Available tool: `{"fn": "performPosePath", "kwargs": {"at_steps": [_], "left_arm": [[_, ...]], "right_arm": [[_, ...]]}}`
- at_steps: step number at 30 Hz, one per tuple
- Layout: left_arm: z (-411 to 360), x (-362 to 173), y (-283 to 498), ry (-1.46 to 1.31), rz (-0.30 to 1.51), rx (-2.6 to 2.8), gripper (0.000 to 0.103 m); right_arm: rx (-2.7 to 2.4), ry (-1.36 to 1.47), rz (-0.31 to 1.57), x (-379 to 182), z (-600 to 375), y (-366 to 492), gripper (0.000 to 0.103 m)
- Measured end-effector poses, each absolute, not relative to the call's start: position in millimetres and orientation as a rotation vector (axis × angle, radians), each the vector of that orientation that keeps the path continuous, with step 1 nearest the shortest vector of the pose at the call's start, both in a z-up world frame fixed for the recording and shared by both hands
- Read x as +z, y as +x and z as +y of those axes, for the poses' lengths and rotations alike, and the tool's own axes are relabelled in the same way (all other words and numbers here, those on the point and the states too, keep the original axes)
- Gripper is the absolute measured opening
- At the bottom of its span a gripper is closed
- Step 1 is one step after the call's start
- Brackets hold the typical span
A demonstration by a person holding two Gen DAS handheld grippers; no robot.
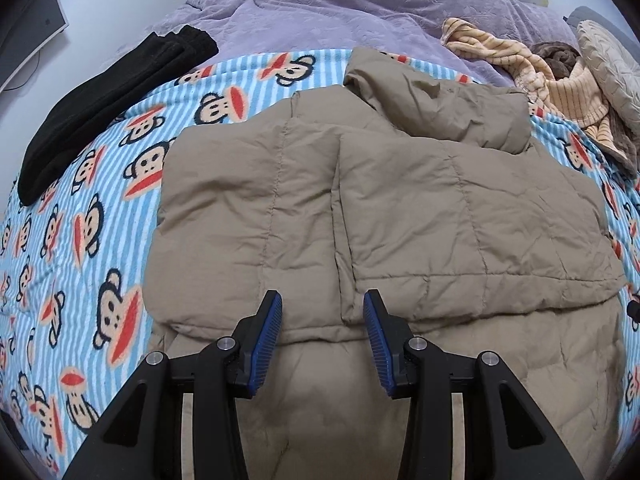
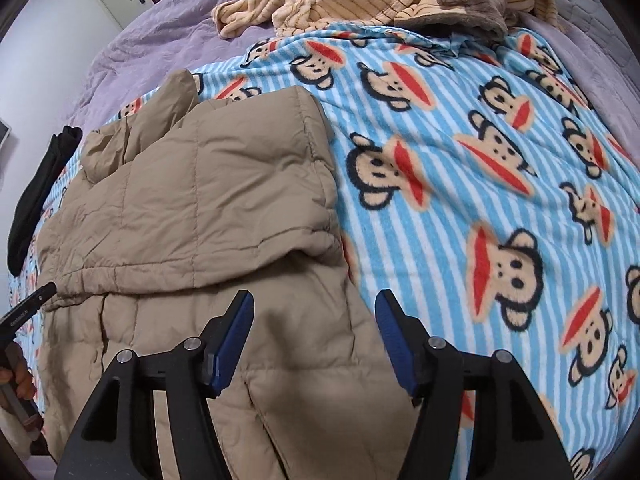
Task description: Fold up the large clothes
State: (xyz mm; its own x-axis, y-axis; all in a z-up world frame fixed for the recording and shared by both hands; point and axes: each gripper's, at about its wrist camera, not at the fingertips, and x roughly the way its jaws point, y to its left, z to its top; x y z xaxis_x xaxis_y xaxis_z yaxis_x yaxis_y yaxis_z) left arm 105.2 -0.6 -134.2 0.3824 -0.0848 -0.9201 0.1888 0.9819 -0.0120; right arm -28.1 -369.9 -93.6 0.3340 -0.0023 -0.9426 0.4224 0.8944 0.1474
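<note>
A tan quilted puffer jacket (image 1: 360,208), partly folded, is spread on a blue-striped monkey-print blanket (image 2: 480,168). Left gripper (image 1: 322,312) and right gripper (image 2: 314,312) are held wide apart, empty, above it.

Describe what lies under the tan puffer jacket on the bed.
The tan puffer jacket lies on a blue striped monkey-print blanket that shows all around it. Whatever is directly beneath the jacket is covered.
</note>
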Motion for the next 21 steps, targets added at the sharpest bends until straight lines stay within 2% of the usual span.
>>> {"fn": "performPosePath", "kwargs": {"at_steps": [2, 7, 8, 9, 10, 12, 13, 21], "left_arm": [[-1, -129, 93, 0.092, 1.176, -0.192, 0.044], [-5, -121, 62, 0.068, 1.208, -0.225, 0.045], [-6, -121, 55, 0.071, 1.216, -0.226, 0.066], [-7, -120, 49, 0.071, 1.214, -0.219, 0.096], [-7, -117, 42, 0.066, 1.196, -0.209, 0.103], [-7, -112, 30, 0.069, 1.172, -0.202, 0.103], [-7, -112, 26, 0.076, 1.184, -0.196, 0.103], [-2, -114, -3, 0.053, 1.25, -0.144, 0.103]], "right_arm": [[-0.273, 0.432, 1.219, -93, -366, -38, 0.071], [-0.246, 0.471, 1.25, -93, -352, -59, 0.071], [-0.241, 0.479, 1.256, -94, -351, -63, 0.071], [-0.234, 0.491, 1.265, -94, -349, -66, 0.071], [-0.229, 0.5, 1.271, -95, -348, -69, 0.071], [-0.216, 0.511, 1.28, -96, -345, -75, 0.073], [-0.209, 0.513, 1.283, -96, -344, -77, 0.079], [-0.173, 0.544, 1.302, -91, -340, -94, 0.08]]}}
